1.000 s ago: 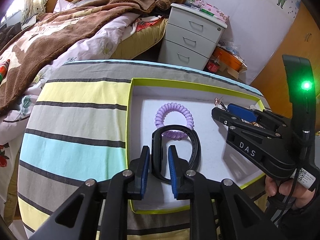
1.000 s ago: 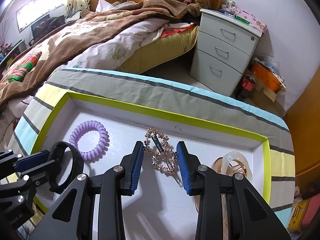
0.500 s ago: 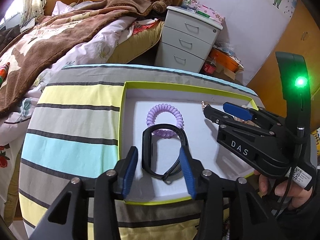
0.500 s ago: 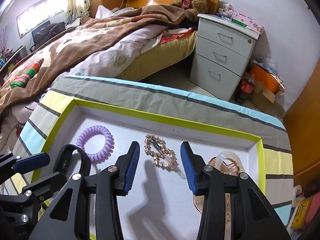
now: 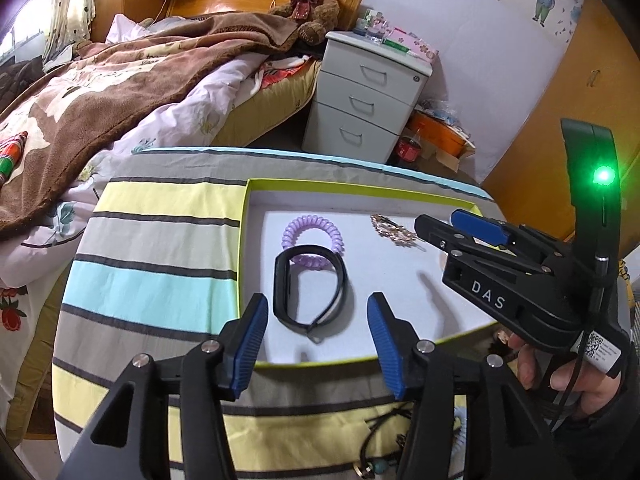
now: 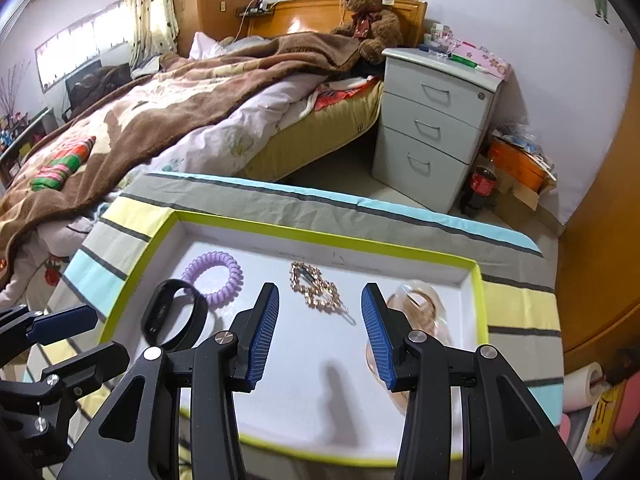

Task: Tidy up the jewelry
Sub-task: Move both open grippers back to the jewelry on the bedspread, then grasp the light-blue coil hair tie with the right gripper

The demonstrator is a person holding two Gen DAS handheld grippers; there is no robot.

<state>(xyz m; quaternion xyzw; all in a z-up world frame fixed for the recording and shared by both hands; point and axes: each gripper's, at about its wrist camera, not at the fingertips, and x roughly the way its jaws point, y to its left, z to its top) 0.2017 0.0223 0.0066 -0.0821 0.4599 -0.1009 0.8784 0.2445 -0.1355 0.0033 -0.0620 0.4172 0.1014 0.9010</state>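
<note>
Both tongs hang spread and empty over the tray (image 5: 362, 193), having just opened: left tongs (image 5: 316, 334) nearest the band (image 5: 308, 290), right tongs (image 6: 320, 330) nearest the hairclip (image 6: 316, 288).

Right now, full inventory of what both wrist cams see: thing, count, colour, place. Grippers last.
tray: 1, white with lime rim, on striped cloth
striped cloth: 1, yellow, grey and light blue, under tray
coil hair tie: 1, lilac, tray's far left
wristband: 1, black, in tray, overlapping coil hair tie's near edge
hair clip: 1, gold, tray centre
bangles: count unclear, pinkish and clear, tray's right end
teddy bear: 1, brown, on bed by headboard
drawer unit: 1, grey, three drawers, beside bed
left gripper: 1, black, blue pads, open above wristband
right gripper: 1, black, blue pads, open above hair clip
</note>
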